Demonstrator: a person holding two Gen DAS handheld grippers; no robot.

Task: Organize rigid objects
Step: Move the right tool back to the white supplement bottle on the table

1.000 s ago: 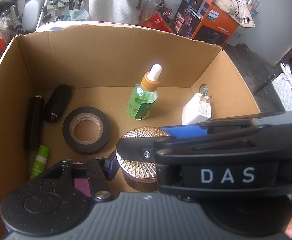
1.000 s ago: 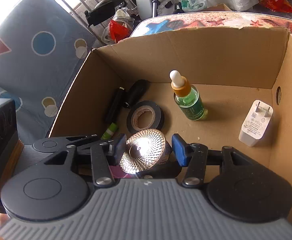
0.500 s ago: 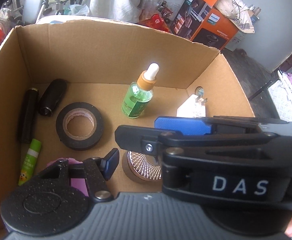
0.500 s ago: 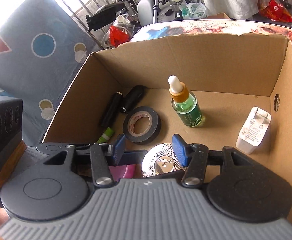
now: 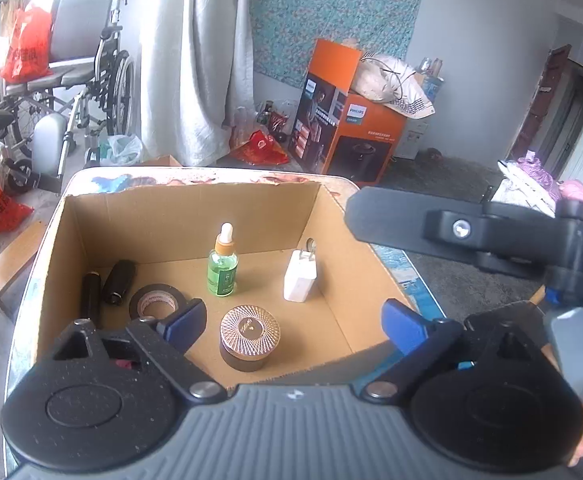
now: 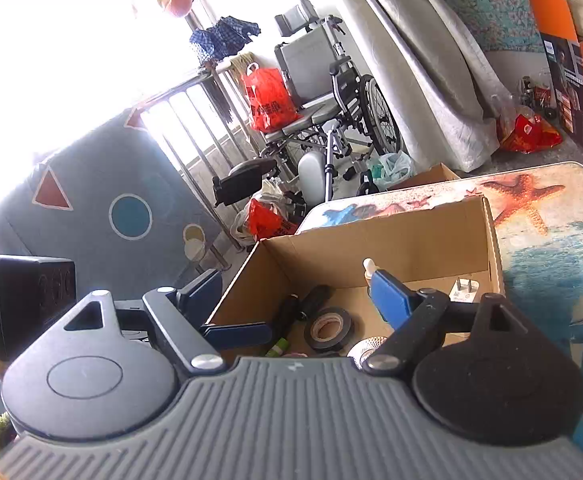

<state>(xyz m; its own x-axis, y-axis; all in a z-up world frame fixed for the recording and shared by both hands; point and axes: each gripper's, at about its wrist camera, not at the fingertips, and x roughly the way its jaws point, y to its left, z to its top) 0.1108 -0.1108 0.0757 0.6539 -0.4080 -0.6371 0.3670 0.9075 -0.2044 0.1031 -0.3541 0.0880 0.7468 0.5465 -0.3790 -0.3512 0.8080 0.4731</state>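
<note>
The jar (image 5: 250, 338) with the ridged gold lid sits low-centre inside the cardboard box (image 5: 171, 216), released; both tongs, left (image 5: 295, 320) and right (image 6: 295, 300), just opened, empty, so next fetch another item.

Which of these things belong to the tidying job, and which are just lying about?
Job: cardboard box, gold-lidded jar, green dropper bottle, white charger, black tape roll, two black tubes.

Lying about: wheelchair, orange carton, red bags.
</note>
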